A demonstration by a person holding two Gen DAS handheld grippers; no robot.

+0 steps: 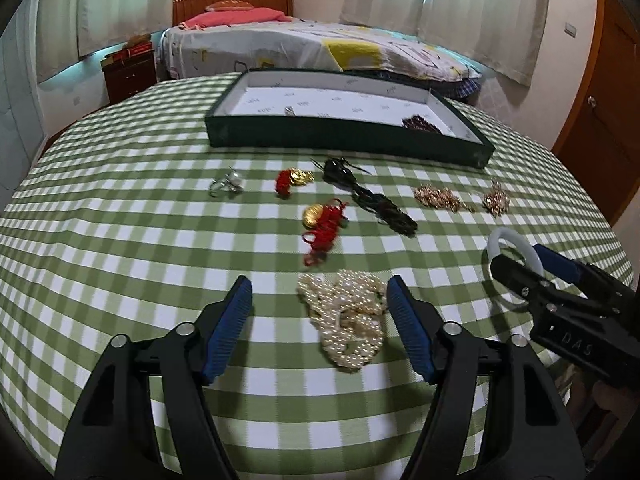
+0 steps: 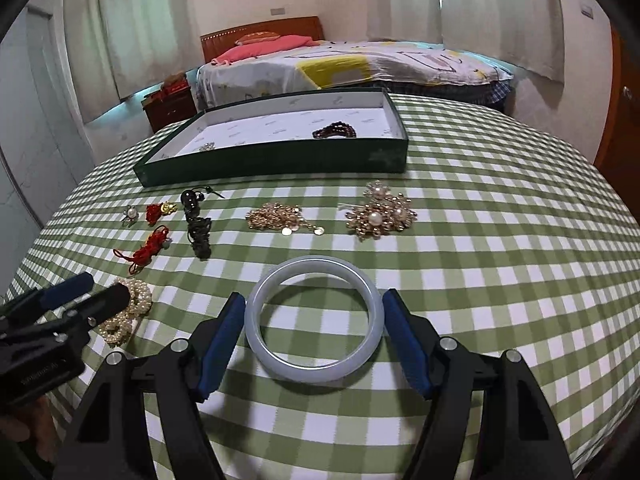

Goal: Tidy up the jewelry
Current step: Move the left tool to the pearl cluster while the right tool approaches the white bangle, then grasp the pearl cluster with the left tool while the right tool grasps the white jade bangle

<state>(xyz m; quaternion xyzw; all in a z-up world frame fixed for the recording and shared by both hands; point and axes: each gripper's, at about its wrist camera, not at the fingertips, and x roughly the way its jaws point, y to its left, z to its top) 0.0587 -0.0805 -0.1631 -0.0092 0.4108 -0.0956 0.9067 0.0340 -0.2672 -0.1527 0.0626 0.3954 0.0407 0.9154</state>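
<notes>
Jewelry lies scattered on the green-checked desk (image 2: 500,240) as I work both tools. My right hand-held gripper (image 2: 314,340) stands open, its blue pads flanking a pale bangle (image 2: 314,368) that rests flat on the cloth; whether the pads touch it, I cannot tell. My left hand-held gripper (image 1: 320,328) is spread wide around a heap of pearl strands (image 1: 348,320), gripping nothing. Beyond them, a green tray (image 2: 280,160) holds a dark red bead bracelet (image 2: 334,132).
</notes>
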